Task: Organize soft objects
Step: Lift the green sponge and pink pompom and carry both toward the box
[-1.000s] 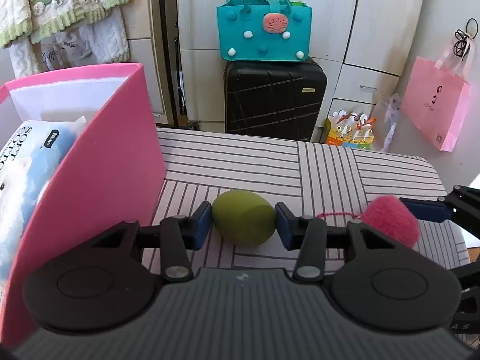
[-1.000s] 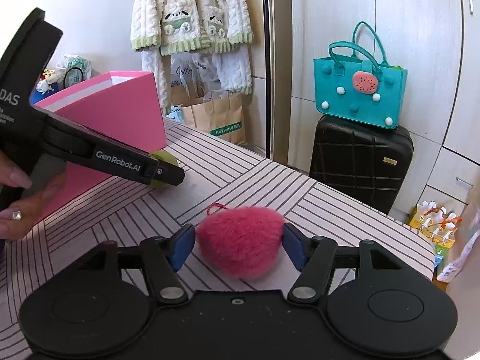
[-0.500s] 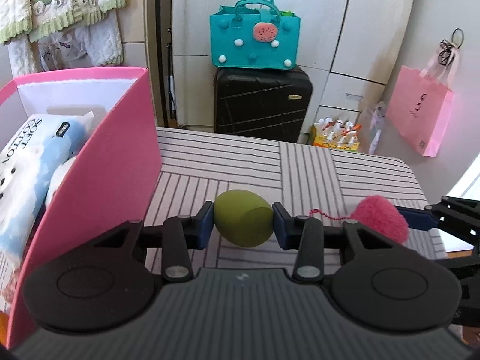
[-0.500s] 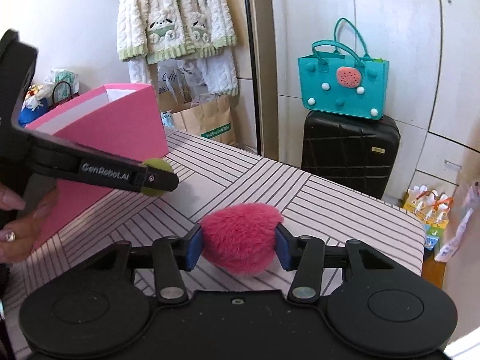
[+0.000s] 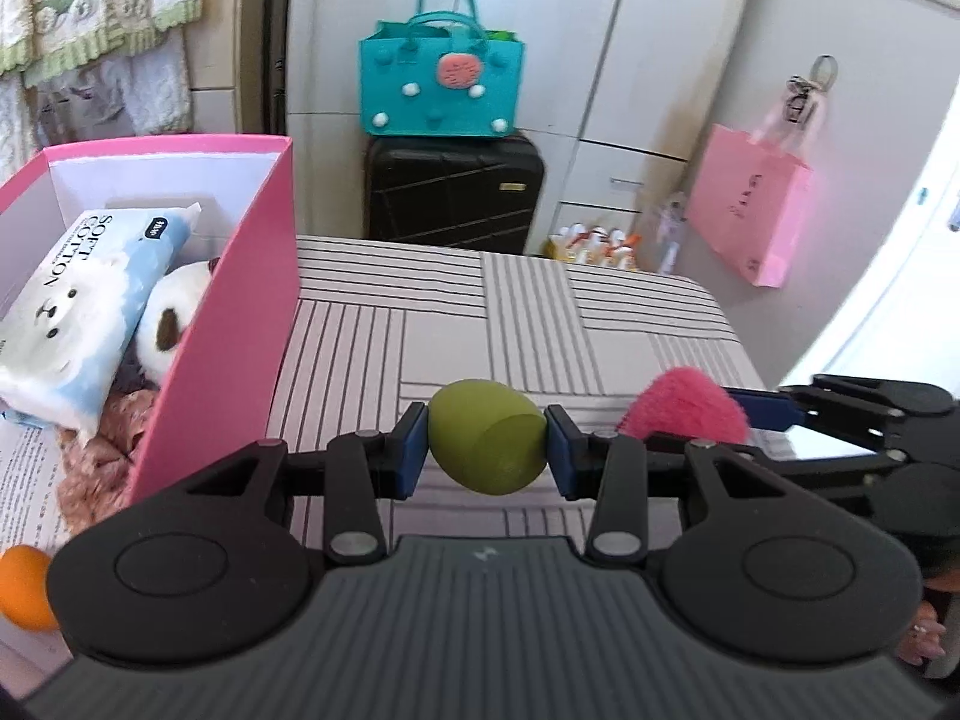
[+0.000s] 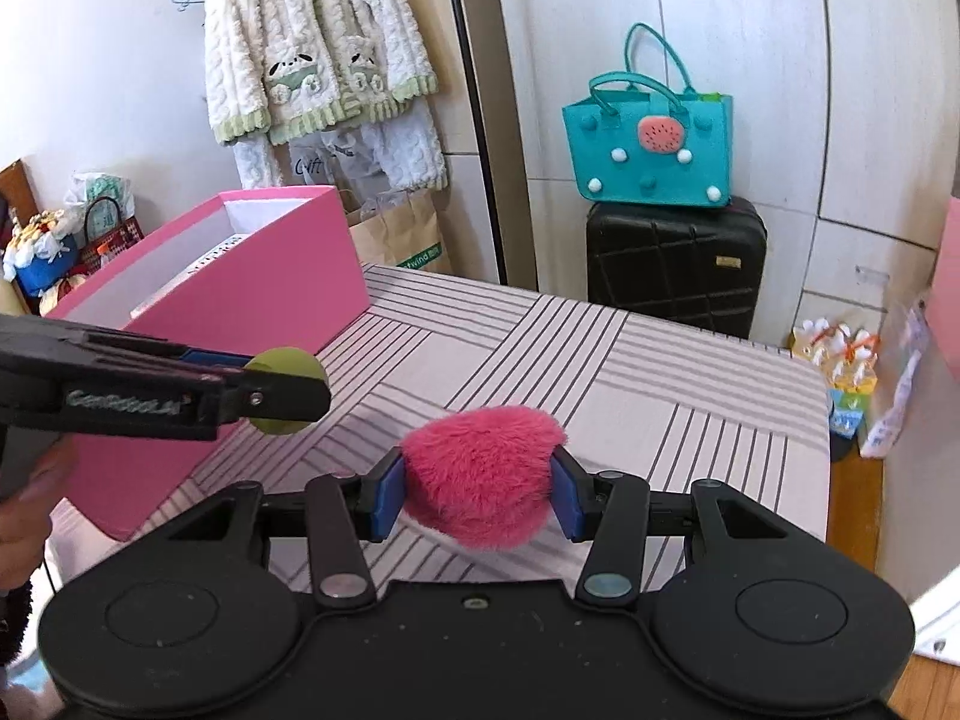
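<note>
Two soft things are already in your grips. Your left gripper [image 5: 487, 443] is closed on the green sponge egg [image 5: 487, 443], its blue pads pressing the two sides, and the egg hangs clear above the desk [image 5: 540, 312], near the pink box's right wall. Your right gripper [image 6: 477, 483] is clamped on the pink pom-pom [image 6: 477, 474] in the same way, off the desk and toward its near edge.

Both should be very light and squashy. The egg looks smooth and springy, so it could squirt out if you hold it near a tip; keeping the pads across its widest middle, as now, seems safest. The pom-pom is mostly fluff around a small core, so you want the pads through its centre, not just on the fur. Neither looks fragile.

At the desk's left edge the pink box [image 5: 240, 312] stands open. Inside lie a soft cotton tissue pack [image 5: 84, 312], a white plush with brown patches [image 5: 171, 324] beside it, and some brownish fabric [image 5: 102, 450] below.
</note>
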`<move>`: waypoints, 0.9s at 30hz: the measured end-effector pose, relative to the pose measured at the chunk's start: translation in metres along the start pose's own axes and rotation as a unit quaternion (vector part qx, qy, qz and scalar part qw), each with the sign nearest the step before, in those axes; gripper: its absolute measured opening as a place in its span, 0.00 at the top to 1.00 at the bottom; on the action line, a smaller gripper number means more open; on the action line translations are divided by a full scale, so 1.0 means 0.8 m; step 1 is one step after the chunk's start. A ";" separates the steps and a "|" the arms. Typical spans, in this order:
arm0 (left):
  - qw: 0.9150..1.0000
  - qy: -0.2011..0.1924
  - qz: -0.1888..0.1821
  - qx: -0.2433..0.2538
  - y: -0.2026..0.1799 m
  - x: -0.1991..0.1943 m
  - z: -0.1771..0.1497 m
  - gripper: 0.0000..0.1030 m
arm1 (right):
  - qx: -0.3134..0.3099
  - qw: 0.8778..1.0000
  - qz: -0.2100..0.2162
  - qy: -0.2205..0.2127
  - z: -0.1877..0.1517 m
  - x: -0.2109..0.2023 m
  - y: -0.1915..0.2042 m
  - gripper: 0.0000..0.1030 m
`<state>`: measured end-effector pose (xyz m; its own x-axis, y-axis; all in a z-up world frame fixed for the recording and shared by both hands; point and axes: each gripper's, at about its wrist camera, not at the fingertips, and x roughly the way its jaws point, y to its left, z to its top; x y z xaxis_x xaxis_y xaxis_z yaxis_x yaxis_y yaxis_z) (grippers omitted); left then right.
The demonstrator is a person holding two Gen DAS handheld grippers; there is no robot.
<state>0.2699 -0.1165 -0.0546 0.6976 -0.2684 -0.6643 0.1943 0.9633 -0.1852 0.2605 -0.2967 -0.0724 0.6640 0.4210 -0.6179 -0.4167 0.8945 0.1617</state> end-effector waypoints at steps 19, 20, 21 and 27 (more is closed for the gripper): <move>0.991 0.069 -0.111 0.040 0.053 -0.118 -0.036 0.61 | 0.000 0.995 0.083 0.050 0.003 -0.068 0.093 0.47; 0.990 0.074 -0.115 0.045 0.056 -0.125 -0.037 0.61 | -0.004 0.995 0.086 0.052 0.004 -0.071 0.098 0.47; 0.989 0.077 -0.116 0.051 0.058 -0.131 -0.038 0.61 | -0.010 0.994 0.089 0.056 0.004 -0.073 0.103 0.47; 0.986 0.086 -0.117 0.087 0.068 -0.173 -0.044 0.61 | -0.021 0.990 0.116 0.078 0.008 -0.083 0.128 0.47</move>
<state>0.1598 -0.0272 0.0022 0.4948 -0.4653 -0.7340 0.4623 0.8561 -0.2311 0.1776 -0.2317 -0.0102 0.4455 0.5832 -0.6793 -0.5748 0.7680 0.2825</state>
